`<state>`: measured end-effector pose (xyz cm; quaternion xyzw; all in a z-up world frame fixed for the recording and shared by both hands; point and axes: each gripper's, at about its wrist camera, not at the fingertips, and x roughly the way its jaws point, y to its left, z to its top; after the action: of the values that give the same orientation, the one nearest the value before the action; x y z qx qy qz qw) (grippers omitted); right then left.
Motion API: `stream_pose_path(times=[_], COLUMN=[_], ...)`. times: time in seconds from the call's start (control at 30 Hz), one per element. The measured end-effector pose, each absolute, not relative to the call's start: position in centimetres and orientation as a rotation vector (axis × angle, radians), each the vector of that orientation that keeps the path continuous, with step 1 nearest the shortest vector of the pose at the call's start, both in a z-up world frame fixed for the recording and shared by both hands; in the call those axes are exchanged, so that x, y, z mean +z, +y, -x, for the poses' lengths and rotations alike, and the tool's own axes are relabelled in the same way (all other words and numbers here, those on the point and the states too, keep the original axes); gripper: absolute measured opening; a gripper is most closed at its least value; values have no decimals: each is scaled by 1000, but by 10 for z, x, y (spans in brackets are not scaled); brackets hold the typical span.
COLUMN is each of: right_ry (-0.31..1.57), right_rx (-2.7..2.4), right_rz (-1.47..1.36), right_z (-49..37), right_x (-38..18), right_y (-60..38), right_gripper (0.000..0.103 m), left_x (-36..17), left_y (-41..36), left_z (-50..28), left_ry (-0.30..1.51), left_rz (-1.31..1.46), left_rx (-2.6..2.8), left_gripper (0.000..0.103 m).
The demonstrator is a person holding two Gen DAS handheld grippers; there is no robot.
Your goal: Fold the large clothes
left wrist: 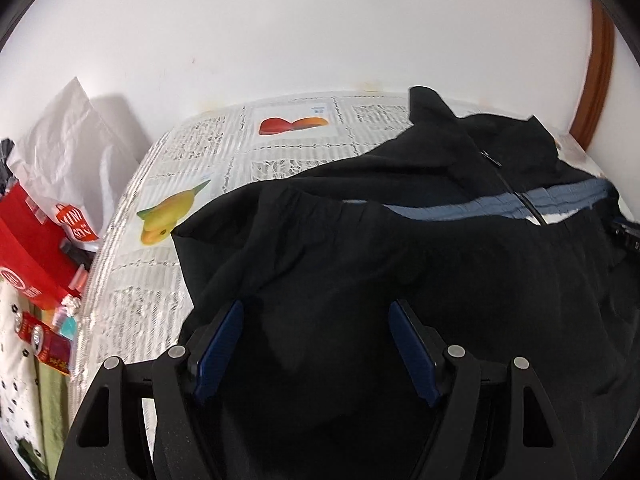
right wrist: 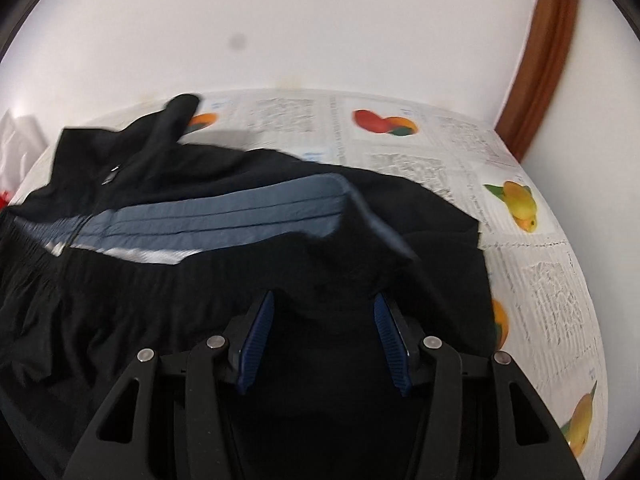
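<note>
A black jacket (left wrist: 400, 248) with a blue-grey chest stripe (left wrist: 500, 204) lies spread over a table covered in a newspaper-print cloth (left wrist: 192, 144) with fruit pictures, pushed against a white wall (left wrist: 300, 32). The left wrist view alone shows the clutter off the table's left edge: a crumpled white plastic bag (left wrist: 76, 136), a red carton (left wrist: 28, 240) and red cans (left wrist: 40, 336) lying below; what the bag holds cannot be made out. It also shows the zipper (left wrist: 516, 192) running down through the stripe, with the collar standing up behind. The right wrist view alone shows the stripe (right wrist: 224, 216) broad and folded back on itself, the bare cloth (right wrist: 532, 276) along the table's right side, and a brown wooden frame (right wrist: 548, 56) on the wall. The left gripper (left wrist: 316, 312) stands wide apart above dark fabric, gripping nothing. The right gripper (right wrist: 324, 300) is also spread; a fold of the jacket seems to drape over its fingertips, though blur makes contact uncertain.
</note>
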<state>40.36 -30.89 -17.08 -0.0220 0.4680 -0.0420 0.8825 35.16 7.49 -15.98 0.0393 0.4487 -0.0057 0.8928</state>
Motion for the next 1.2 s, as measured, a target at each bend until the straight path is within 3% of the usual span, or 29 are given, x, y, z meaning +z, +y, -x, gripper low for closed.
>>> stream_pose_path(times=[0.4,0.7,0.77,0.9,0.93,1.2], right_ry=[933,1027,1063,1044,1042,858], right_rx=[80,187,157,156,169,164], right_rz=[-28,-41,-11,98,95,153], right_z=[-394,-407,-412,-411,-410,-404], right_x=[-133,-155,-164,-169,-168,-138], right_y=[-281,-221,-216,-205,-204,-199], right_gripper=[57,57,47,13,9,11], left_x=[-151,-158,-161,-161,-160,-154], left_y=[85,89,83,81,82,87], left_z=[-351,-342,-339,-338,-338,-334], left_ry=[945,966,966,963,962,946], left_rz=[3,-17,-41,-49,-44,-21], left_rx=[-41,-54,-50,-49,-52,-70], left_gripper=[73,77,78,78,78,78])
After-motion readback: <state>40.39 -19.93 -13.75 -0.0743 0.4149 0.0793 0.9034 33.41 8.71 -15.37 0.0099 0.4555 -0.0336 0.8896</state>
